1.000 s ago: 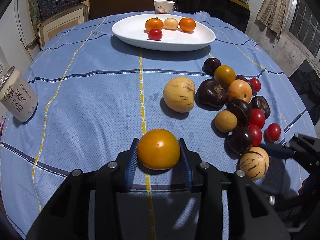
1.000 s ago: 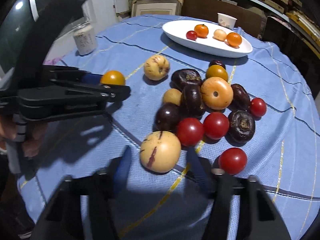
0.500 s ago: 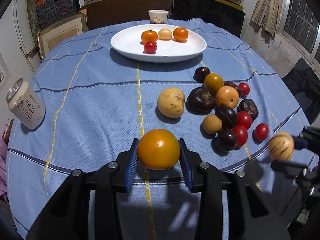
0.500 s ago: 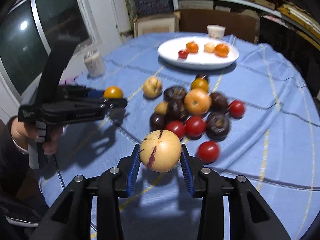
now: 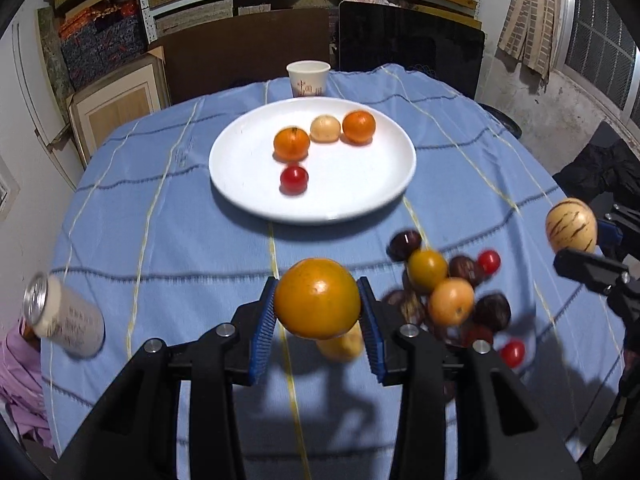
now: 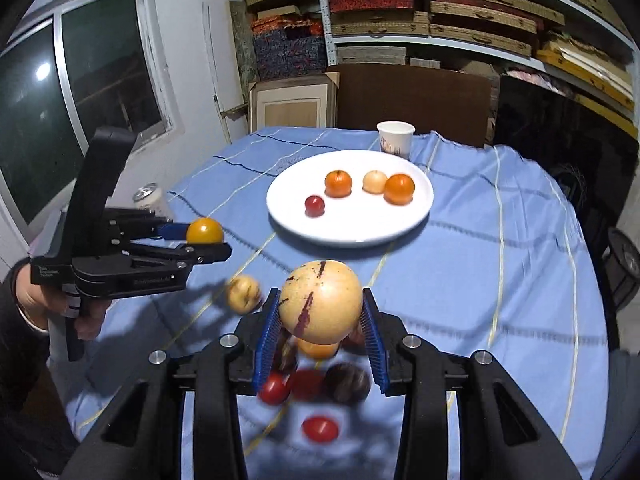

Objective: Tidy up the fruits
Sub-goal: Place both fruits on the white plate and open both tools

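Observation:
My left gripper [image 5: 318, 314] is shut on an orange tomato [image 5: 317, 298] and holds it high above the blue tablecloth. My right gripper [image 6: 321, 318] is shut on a pale yellow striped melon [image 6: 321, 307], also lifted; it shows at the right edge of the left wrist view [image 5: 571, 230]. A white plate [image 5: 240, 184] at the far middle of the table holds several small fruits. A pile of dark, orange and red fruits [image 5: 452, 300] lies on the cloth below the grippers. The left gripper also shows in the right wrist view [image 6: 206, 240].
A paper cup [image 5: 308, 79] stands behind the plate. A drink can [image 5: 64, 322] stands at the table's left edge. A loose yellow fruit [image 6: 244, 294] lies on the cloth left of the pile. Shelves and boxes stand beyond the table.
Both grippers have risen well above the table with their fruits and moved toward the plate. The right gripper closed on the striped melon and lifted it off the cloth.

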